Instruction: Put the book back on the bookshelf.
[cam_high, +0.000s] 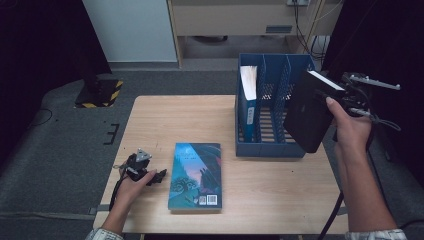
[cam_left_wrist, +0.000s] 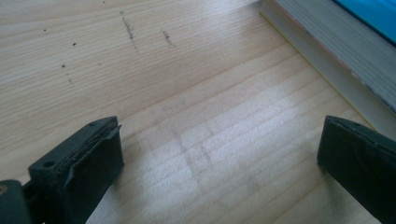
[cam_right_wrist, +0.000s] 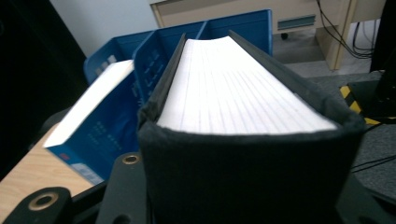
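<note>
A thick black book (cam_high: 312, 111), held in the air at the right end of the blue file rack (cam_high: 272, 147), just above the table's (cam_high: 150, 125) right edge and beside the rack's rightmost slot. The right gripper (cam_high: 345, 97) is clamped across the book's thickness near one end; in the right gripper view the white page block (cam_right_wrist: 238, 88) runs away from the camera between the two dark covers, and the jaws bear on those covers from either side, set part-way apart by the width of the volume. Judged from its thickness and hard covers, the book is likely heavy and stiff: it should not bend in the grip, but its weight, hanging far out from the jaws, will tend to swing it downward, and the smooth covers may slide. A hold across the closed covers close to the spine, as here, keeps the pages shut; a hold nearer the middle of the long side would reduce the swing. One slot of the rack already contains an upright blue book (cam_high: 248, 100); the two slots to its right stand free. The left gripper (cam_high: 159, 176) rests on the table just left of a teal-covered book (cam_high: 196, 175) lying flat; in the left gripper view its jaws stand wide apart over bare wood, holding nothing, with that book's page edge (cam_left_wrist: 327, 42) near the upper right.
</note>
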